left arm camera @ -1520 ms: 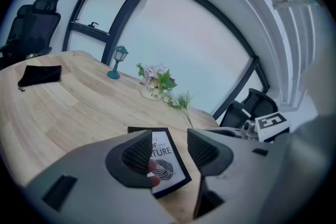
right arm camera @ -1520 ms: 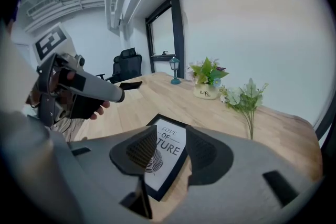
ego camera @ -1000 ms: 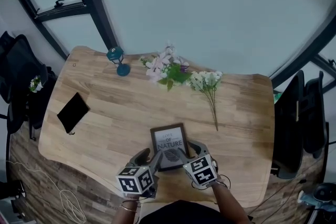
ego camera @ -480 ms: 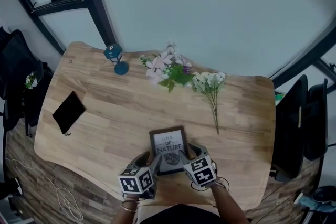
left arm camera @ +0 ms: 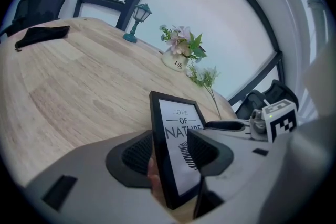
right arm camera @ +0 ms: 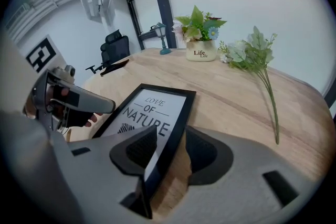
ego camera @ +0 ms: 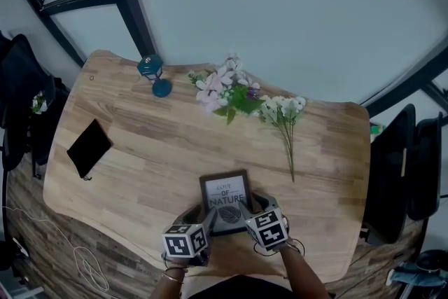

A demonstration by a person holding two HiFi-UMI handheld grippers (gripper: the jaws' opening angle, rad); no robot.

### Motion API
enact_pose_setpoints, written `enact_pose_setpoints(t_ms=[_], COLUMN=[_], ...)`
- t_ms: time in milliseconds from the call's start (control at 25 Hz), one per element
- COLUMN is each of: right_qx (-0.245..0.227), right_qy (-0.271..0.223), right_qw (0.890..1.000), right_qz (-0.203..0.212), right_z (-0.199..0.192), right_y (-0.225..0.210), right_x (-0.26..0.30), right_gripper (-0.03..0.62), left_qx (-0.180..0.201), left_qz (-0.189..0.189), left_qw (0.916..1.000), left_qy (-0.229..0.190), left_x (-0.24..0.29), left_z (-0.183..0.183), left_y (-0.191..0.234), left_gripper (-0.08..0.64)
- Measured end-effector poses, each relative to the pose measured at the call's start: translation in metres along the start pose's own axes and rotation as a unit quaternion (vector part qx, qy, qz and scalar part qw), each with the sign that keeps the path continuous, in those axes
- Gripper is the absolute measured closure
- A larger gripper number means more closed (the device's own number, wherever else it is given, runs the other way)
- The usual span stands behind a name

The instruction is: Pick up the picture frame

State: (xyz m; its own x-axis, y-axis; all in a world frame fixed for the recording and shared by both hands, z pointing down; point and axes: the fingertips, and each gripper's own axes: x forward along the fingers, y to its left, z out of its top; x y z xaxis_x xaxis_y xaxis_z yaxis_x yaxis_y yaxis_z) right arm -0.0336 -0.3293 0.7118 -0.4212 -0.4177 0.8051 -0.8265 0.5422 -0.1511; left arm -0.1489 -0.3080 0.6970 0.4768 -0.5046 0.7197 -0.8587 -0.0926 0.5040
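Picture frame (ego camera: 225,199) right at the near edge of the tabletop (ego camera: 154,150), dead centre in front of the person, and both tools are on it! It is a black frame with a white print reading "LOVE OF NATURE" above a dark leaf.

Over to the left tool (left arm camera: 170,152): its jaws are clenched across the frame's left side, one pad on the glass face and the other behind the black edge. The frame stands steeply tilted between them in the left gripper view.

The right tool (right arm camera: 170,152) mirrors that. It grasps the frame's right side, with one pad over the print and the other tucked under the outer edge. From the head view the two marker cubes sit low, side by side, with the frame reaching away from them toward the middle of the tabletop. Whether the frame's far end has cleared the wood cannot be told.

Further back, a small teal lantern (ego camera: 152,73) stands near the far left corner. A pot of pink and purple flowers (ego camera: 227,91) sits at the far edge, and just to its right a spray of white flowers (ego camera: 283,119) lies flat with its long stem pointing toward the person. A black pouch (ego camera: 89,148) lies well apart on the left side.
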Motion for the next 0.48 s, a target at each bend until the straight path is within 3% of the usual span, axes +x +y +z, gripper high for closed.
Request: enact_pose_setpoints(t_ms=[480], right_qx=[0.038], right_qy=[-0.003], right_qw=[0.999], right_qz=[0.011], right_z=[-0.004], right_y=[-0.001], right_x=[0.004], right_gripper=[0.446], left_qx=[0.017], left_qz=[0.017], left_qw=[0.9996], left_qy=[0.016], left_x=[0.014], left_z=[-0.007], left_y=[0.001], left_gripper=[0.359])
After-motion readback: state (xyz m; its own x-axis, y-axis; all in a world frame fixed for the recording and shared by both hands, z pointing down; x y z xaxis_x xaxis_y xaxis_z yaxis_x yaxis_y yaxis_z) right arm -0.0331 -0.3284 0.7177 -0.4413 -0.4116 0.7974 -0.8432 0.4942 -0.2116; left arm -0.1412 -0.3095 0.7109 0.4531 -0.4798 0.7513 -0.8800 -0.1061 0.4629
